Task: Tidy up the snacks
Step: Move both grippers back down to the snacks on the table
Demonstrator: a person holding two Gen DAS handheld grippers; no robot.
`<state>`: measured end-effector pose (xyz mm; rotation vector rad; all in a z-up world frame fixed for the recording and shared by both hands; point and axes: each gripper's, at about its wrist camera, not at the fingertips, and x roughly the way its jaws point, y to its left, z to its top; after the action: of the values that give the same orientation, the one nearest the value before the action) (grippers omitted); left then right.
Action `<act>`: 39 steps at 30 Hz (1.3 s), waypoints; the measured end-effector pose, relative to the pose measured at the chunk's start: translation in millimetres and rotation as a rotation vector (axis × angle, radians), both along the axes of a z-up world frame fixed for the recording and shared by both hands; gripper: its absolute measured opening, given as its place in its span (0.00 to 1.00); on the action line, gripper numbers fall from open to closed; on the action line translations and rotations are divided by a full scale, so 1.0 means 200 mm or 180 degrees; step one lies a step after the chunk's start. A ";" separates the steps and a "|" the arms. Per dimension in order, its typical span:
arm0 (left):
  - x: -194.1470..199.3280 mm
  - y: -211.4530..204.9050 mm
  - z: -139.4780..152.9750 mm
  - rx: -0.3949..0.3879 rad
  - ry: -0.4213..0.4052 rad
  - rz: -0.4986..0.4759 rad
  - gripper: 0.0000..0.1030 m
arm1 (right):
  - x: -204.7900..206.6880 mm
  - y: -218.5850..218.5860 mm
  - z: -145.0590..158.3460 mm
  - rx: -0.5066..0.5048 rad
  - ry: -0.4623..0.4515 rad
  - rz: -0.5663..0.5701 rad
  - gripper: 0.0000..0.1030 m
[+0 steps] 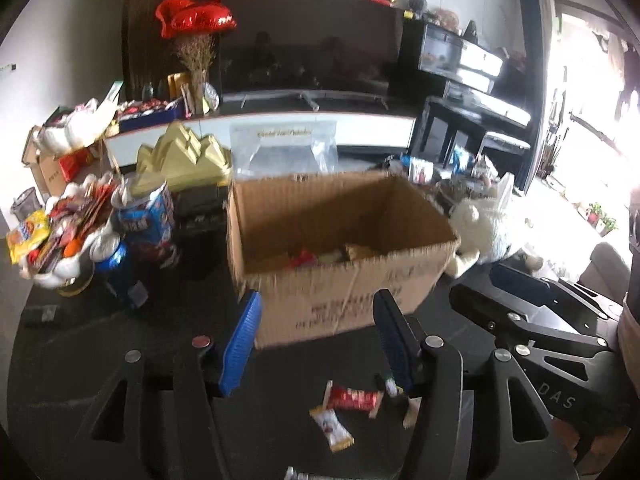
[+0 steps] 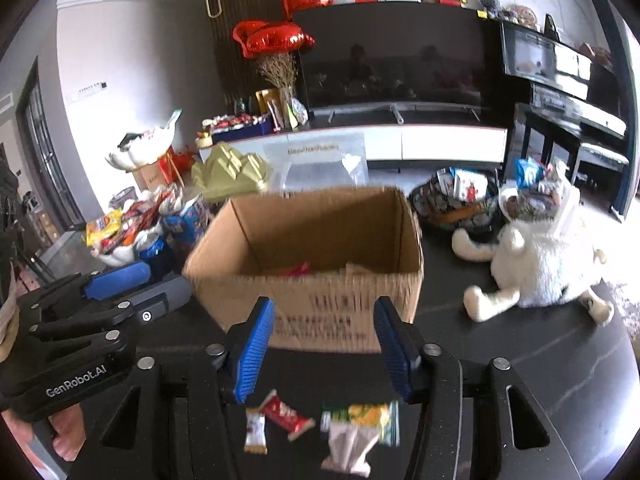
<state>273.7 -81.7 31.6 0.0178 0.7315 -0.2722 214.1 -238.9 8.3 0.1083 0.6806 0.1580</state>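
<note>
Both jaws stand partly open and empty: left hand-held gripper [image 1: 316,344], right hand-held gripper [image 2: 324,344]. Loose snacks [image 2: 288,416] lie on the worktop [image 2: 520,344] before the cardboard box [image 2: 320,240], seemingly part-filled. Next: pick one.

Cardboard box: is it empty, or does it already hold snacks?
Not empty. The open-topped cardboard box shows a red wrapper and other packets on its floor, well below the rim. How many, cannot tell.

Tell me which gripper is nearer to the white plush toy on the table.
Right. The right gripper faces the cardboard box with the white plush toy just to its right; the left gripper sits farther left, beyond the right one.
</note>
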 end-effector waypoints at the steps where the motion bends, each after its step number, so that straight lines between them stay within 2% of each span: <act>1: -0.01 0.00 -0.02 0.0013 0.0026 0.0008 0.56 | -0.02 0.00 -0.02 -0.0005 0.0022 -0.0002 0.54; 9: -0.10 -0.02 -0.23 0.0085 0.0384 0.0014 0.56 | -0.13 -0.02 -0.19 0.0062 0.0315 -0.0089 0.54; 19: -0.13 -0.05 -0.47 0.0196 0.0834 -0.0049 0.56 | -0.19 -0.05 -0.39 0.0144 0.0646 -0.0232 0.54; 25: -0.16 -0.06 -0.57 0.0205 0.0958 -0.0051 0.56 | -0.22 -0.05 -0.49 0.0125 0.0763 -0.0264 0.54; 30: -0.17 -0.09 -0.64 0.0323 0.0999 -0.0070 0.56 | -0.24 -0.07 -0.56 0.0192 0.0868 -0.0292 0.54; 39: -0.13 -0.10 -0.75 0.0263 0.1161 -0.0071 0.55 | -0.21 -0.07 -0.67 0.0217 0.1003 -0.0306 0.54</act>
<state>247.9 -101.7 -118.5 0.0557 1.1055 -0.2693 172.2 -252.8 -126.3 0.2341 0.9825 0.0718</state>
